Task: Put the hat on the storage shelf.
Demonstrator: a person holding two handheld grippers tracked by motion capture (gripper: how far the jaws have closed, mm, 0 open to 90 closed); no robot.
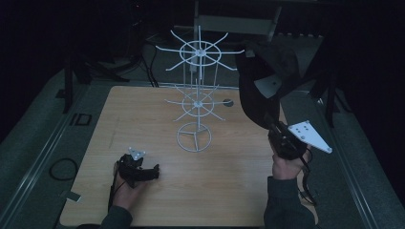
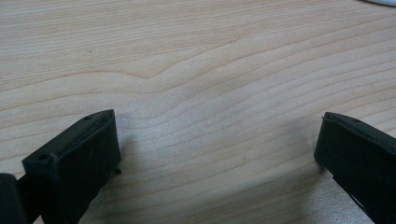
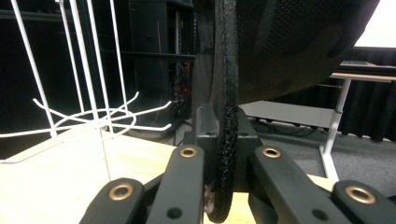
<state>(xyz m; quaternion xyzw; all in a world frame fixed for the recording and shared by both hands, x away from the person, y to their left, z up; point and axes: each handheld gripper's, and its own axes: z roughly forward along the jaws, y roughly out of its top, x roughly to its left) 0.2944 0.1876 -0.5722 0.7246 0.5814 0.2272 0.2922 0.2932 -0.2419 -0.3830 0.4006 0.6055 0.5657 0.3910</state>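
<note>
right gripper pinching black cap brim; left gripper spread wide, low over table.

High view dim; detail beyond the light wooden worktop lost in darkness. Dark mesh fabric item with stiff edge, held up by right tongs: identity cannot be told; it hides the far-right corner of the worktop. In right gripper view its top and right side are cut off by the frame. Left gripper view: both black jaws cut off at the bottom edge. White wire two-tier rack: left prongs cut off in right gripper view.
</note>
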